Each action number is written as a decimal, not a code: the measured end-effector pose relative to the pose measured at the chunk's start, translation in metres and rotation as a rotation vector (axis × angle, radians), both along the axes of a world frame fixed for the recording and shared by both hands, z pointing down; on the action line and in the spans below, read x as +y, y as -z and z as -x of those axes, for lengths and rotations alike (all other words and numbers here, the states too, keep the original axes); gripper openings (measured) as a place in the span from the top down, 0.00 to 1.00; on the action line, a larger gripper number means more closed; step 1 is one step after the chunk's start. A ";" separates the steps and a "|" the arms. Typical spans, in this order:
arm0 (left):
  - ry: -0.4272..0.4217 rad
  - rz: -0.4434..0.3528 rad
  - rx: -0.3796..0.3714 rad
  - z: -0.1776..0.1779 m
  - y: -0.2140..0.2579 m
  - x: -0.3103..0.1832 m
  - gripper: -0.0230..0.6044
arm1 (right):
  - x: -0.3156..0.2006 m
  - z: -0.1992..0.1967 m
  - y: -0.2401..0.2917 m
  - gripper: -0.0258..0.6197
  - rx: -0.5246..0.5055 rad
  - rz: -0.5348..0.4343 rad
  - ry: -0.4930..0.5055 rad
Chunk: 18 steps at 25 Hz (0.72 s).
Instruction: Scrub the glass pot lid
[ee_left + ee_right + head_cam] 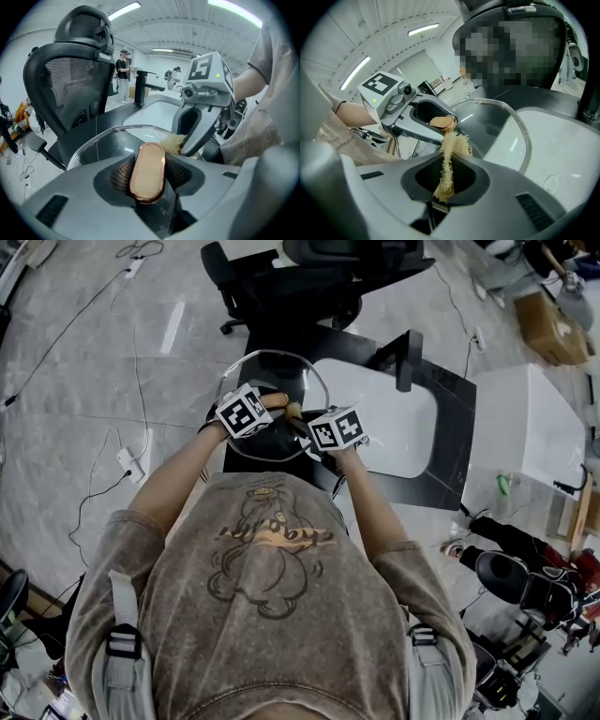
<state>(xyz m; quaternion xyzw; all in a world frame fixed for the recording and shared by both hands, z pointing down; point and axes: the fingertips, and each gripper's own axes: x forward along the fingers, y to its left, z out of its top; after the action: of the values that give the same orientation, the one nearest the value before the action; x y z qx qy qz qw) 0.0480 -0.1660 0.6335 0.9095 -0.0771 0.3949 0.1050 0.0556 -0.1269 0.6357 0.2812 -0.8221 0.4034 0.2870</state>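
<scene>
- Here the left claw [148, 176] clamps the copper handle [147, 161] of the glass pot lid [101, 145], above the bench [452, 423].
- The right claw [446, 183] pinches a fibre scrubber [453, 144] thinly; hard rubbing may pull it out.

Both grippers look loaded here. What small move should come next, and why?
Probably rub the right gripper's scrubber across the lid's glass. The left gripper is shut on the knob, holding the lid up, and the scrubber sits right beside the knob.
</scene>
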 end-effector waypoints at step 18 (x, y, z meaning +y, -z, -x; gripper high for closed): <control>-0.001 0.019 -0.033 0.000 -0.002 0.000 0.64 | 0.019 0.015 0.000 0.90 0.058 0.003 -0.025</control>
<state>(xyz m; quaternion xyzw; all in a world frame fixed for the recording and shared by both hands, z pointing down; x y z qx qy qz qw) 0.0479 -0.1656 0.6350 0.9019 -0.0744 0.4105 0.1120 0.0405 -0.1081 0.6362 0.3026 -0.8092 0.3999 0.3062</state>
